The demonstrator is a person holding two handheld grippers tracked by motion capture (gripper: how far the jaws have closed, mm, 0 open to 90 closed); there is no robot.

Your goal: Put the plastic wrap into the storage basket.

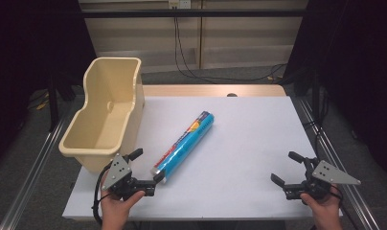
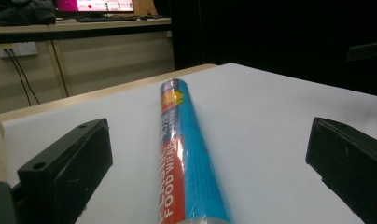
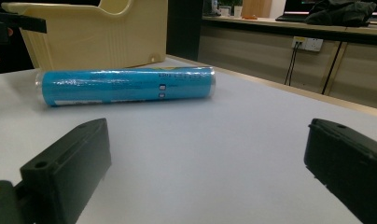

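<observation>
now the left tongs [image 1: 147, 166] gape wide around the near end of the roll [image 1: 184, 141]. right tongs [image 1: 286, 168] gape too, well apart from it.

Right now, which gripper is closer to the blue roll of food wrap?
The left gripper. Its open jaws sit right at the near end of the food wrap roll. The right gripper is far off across the table, also open.
</observation>
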